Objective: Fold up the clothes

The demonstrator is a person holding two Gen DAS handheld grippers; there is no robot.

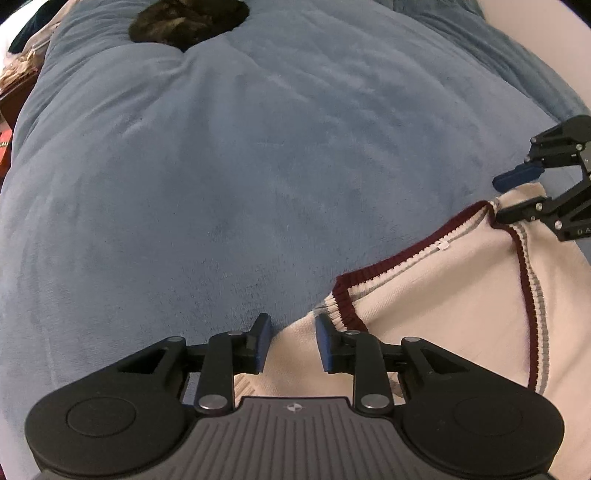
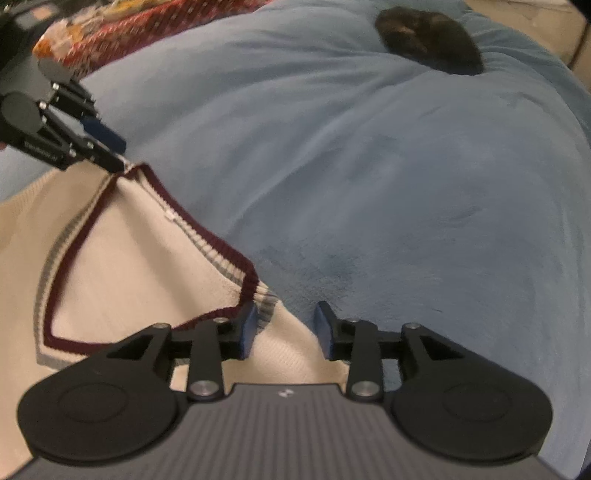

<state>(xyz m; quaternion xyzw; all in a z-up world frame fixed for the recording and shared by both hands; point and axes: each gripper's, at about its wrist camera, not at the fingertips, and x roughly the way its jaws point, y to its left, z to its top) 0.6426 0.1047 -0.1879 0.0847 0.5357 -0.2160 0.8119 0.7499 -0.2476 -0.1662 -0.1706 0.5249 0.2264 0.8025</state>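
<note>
A cream knit top (image 1: 443, 314) with a maroon and grey V-neck trim (image 1: 391, 266) lies on a blue blanket (image 1: 221, 166). My left gripper (image 1: 293, 343) stands open over one shoulder corner; cream cloth lies between its blue pads without being pinched. The right gripper (image 1: 498, 197) is at the other shoulder, at the view's right edge. In the right wrist view the top (image 2: 129, 240) fills the lower left. There my right gripper (image 2: 284, 328) is open, with the shoulder cloth between its fingers. The left gripper (image 2: 120, 153) sits at the far collar corner.
A dark furry bundle (image 1: 188, 22) (image 2: 428, 40) rests at the blanket's far end. Red patterned fabric (image 2: 110, 33) lies beyond the blanket's left side. The blue blanket (image 2: 369, 166) stretches wide ahead of both grippers.
</note>
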